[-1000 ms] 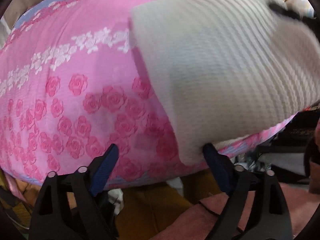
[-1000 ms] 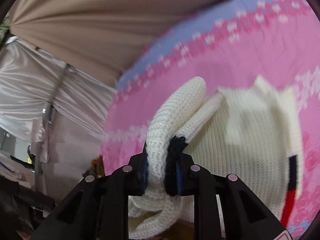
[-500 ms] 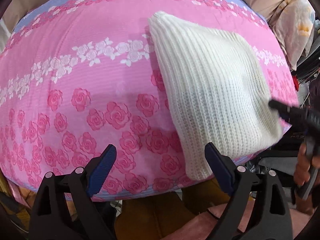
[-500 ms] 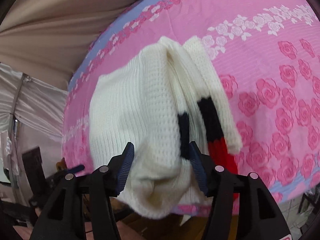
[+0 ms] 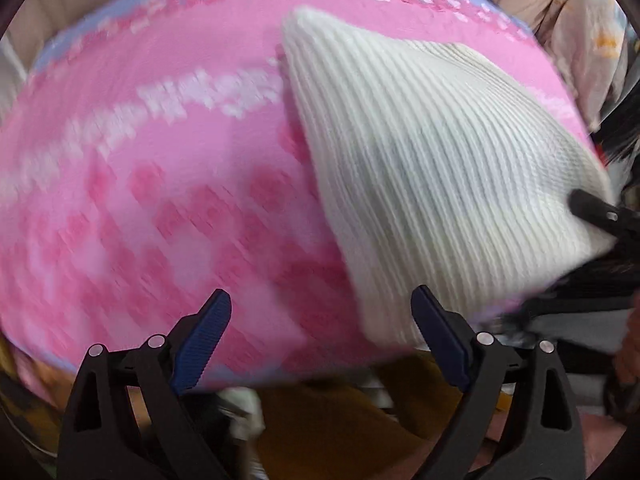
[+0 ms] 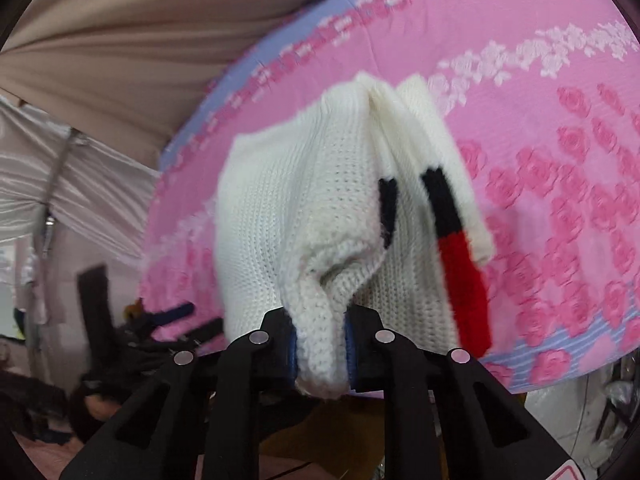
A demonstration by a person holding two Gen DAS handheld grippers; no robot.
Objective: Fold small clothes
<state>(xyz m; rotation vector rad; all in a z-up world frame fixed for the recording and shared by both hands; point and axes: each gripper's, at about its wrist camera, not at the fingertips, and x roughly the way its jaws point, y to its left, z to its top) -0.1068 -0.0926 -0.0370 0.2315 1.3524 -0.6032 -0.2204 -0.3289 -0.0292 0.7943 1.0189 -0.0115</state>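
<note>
Right gripper [image 6: 320, 350] jaws closing on a fold of the white sweater [image 6: 300, 208] at six o'clock; left gripper [image 5: 320, 336] wide, empty, over the pink bedsheet [image 5: 140, 200].

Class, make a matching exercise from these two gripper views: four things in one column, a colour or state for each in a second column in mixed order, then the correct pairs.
Things
1. left hand-held gripper
2. right hand-held gripper
3. sweater
4. bedsheet

Colour or state
A. pink with a rose pattern
B. white knit with black and red stripes
C. jaws apart, nothing between them
D. jaws closing on a fold of knit

Pairs: 1-C, 2-D, 3-B, 4-A
</note>
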